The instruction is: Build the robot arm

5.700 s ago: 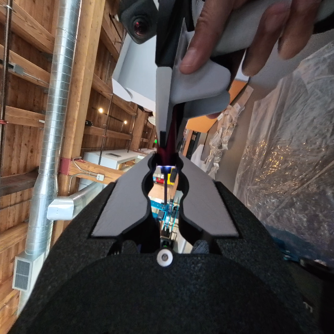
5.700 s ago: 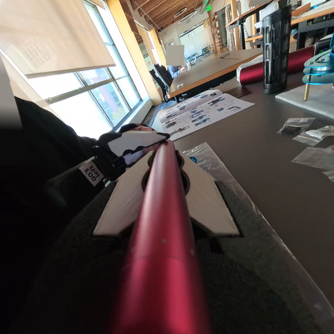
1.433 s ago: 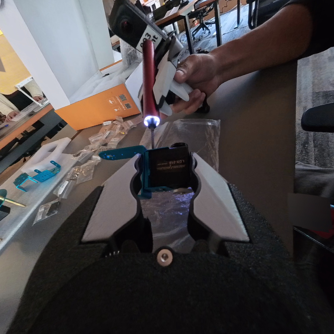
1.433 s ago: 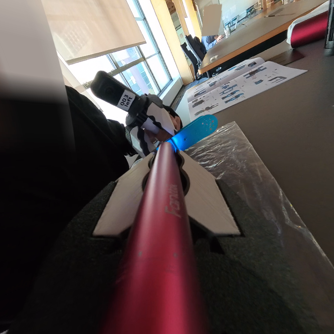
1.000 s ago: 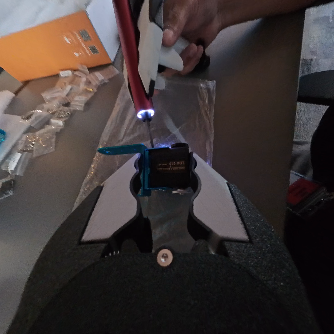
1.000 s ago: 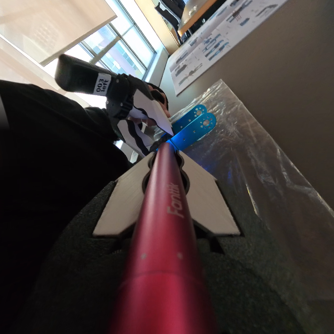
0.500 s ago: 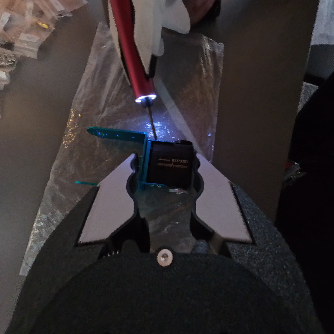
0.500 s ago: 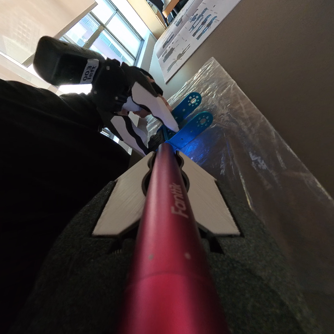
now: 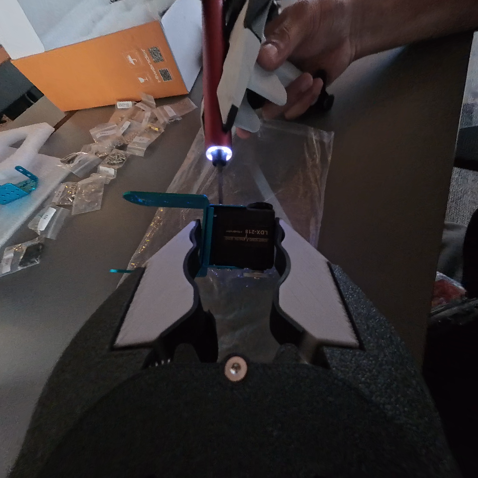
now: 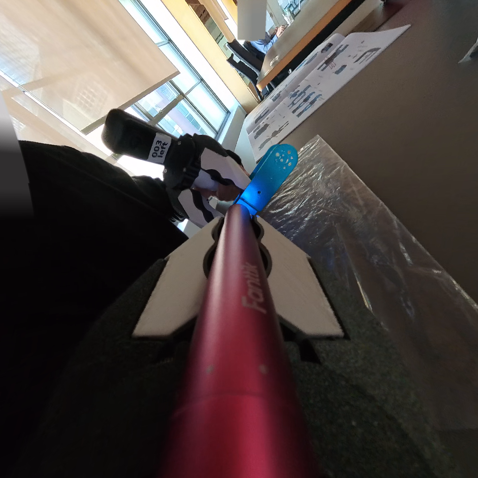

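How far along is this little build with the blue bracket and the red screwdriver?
Done: the blue bracket already sits against the black servo block, both clamped in the left gripper. In hand: the right gripper grips the red screwdriver, its light on and its bit at the bracket's top edge. Left: bagged hardware and another blue bracket lie unused on the table.

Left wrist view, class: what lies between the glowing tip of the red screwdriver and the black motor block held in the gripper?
Only the screwdriver's thin dark bit, reaching down to the blue bracket on the motor block; clear plastic bag lies behind.
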Tool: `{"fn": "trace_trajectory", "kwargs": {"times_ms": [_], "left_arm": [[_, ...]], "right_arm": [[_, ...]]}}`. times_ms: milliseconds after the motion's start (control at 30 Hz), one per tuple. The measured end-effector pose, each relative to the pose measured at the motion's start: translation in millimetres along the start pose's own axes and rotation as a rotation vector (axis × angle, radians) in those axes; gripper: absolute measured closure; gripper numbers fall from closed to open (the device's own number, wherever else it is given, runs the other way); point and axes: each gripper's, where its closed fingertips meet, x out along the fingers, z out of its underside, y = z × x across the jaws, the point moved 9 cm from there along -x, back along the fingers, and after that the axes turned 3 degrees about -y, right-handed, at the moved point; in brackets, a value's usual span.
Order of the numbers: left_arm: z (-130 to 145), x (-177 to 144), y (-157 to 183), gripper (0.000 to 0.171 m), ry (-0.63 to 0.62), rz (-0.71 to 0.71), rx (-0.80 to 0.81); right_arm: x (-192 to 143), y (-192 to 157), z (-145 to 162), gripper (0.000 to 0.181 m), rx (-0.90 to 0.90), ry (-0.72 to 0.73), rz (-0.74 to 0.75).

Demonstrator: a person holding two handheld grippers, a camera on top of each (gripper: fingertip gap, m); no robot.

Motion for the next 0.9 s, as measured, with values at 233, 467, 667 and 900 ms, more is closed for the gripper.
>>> {"fn": "trace_trajectory", "kwargs": {"times_ms": [233, 467, 667, 900], "left_arm": [[-1, -1, -3, 0.117, 0.021, -0.024, -0.022], [0, -5, -2, 0.117, 0.044, 0.039, -0.055], [2, -5, -1, 0.118, 0.028, 0.054, -0.035], [2, -5, -2, 0.117, 0.027, 0.082, -0.049]], "right_arm": [[2, -6, -1, 0.159, -0.116, 0.027, 0.041], [3, -12, -1, 0.157, -0.217, -0.004, 0.041], [4, -16, -1, 0.159, -0.278, -0.029, 0.068], [5, -20, -3, 0.159, -0.316, -0.045, 0.089]]}}
